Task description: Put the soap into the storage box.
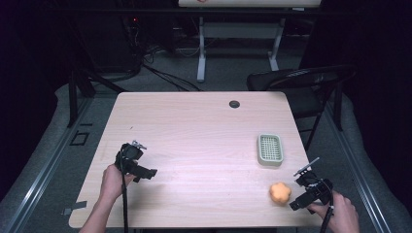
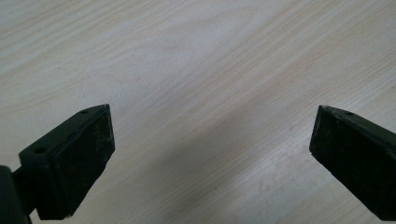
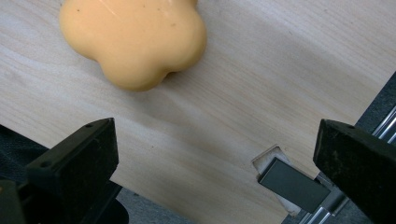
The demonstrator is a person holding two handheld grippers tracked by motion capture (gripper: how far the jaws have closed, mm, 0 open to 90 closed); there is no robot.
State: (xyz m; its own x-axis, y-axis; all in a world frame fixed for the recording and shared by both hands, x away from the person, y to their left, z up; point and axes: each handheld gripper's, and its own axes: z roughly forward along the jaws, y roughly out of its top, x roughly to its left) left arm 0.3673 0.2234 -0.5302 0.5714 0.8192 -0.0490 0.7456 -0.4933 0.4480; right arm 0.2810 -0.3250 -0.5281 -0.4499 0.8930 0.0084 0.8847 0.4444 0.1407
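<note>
The orange lobed piece (image 1: pixel 280 192) lies near the table's (image 1: pixel 194 126) front-right edge, just left of the right gripper (image 1: pixel 295 206), whose jaws are spread w/ nothing between. No clear long axis is seen. The left gripper (image 1: pixel 151 172), also spread and empty, is held well apart. The green slotted dish (image 1: pixel 269 149) sits beyond, nothing in it.

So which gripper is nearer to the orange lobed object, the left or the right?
The right. The right gripper sits just beside the orange lobed object, jaws open, not touching it. The left gripper hovers over bare wood on the far left side of the table.
</note>
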